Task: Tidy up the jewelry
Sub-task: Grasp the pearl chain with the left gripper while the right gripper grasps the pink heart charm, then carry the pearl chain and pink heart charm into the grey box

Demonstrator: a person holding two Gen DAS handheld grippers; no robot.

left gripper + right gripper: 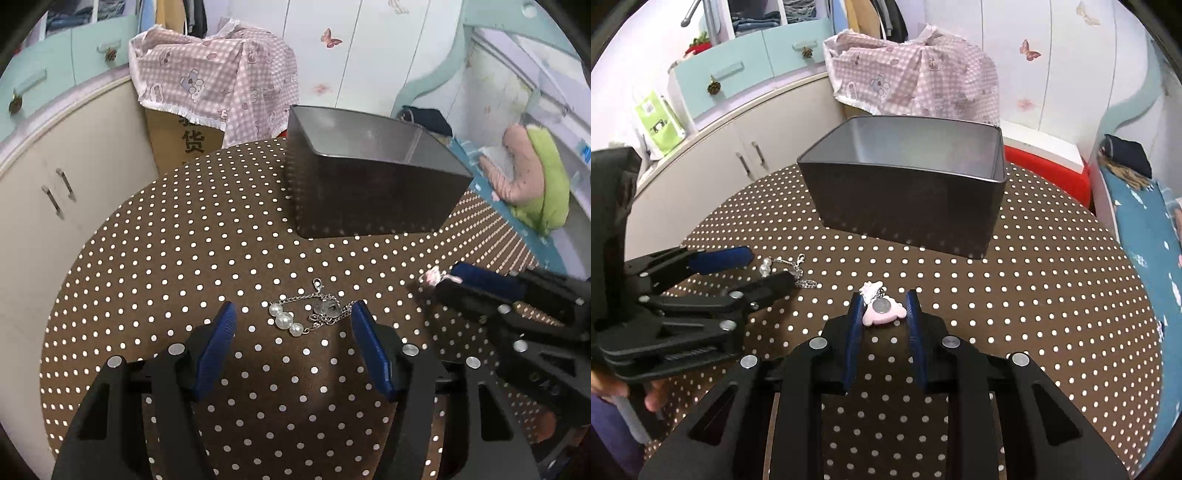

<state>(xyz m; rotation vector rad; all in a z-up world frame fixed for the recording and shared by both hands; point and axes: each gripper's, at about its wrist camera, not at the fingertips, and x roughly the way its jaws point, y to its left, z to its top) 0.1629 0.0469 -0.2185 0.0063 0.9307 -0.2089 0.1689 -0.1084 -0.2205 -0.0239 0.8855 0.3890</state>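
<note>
1. Our left tongs (291,317) stand wide open, low over the table, holding nothing; the bracelet lies between their blue pads (221,332), and its chain end reaches right up to the right-hand pad.
2. Our right tongs (882,308) are partly open, with a pink charm (882,312) sitting between their two blue pads (855,325). The charm touches or nearly touches the left pad, while a small gap shows beside the right pad, so we cannot tell whether they truly grip it.
3. The bracelet (306,314) is a thin silver chain with three white pearls (284,319), a small metal pendant and a clasp at the far end. It rests flat on the brown dotted tablecloth (166,266).
4. The pink charm has a round silver disc on its face and a small white piece at its far tip. It lies on the cloth to the right of the bracelet, near it but apart.
5. A dark metal box (369,184) stands open-topped farther back on the table, well apart from both pieces of jewelry. What we see of its inside shows only bare metal walls.
6. From the right wrist view, our left tongs (768,271) come in from the left, with the bracelet (786,269) between their tips.
7. Behind the table we see a pink checked cloth (214,77) draped over a cardboard carton (184,140), and pale cupboards (74,184) to the left.
</note>
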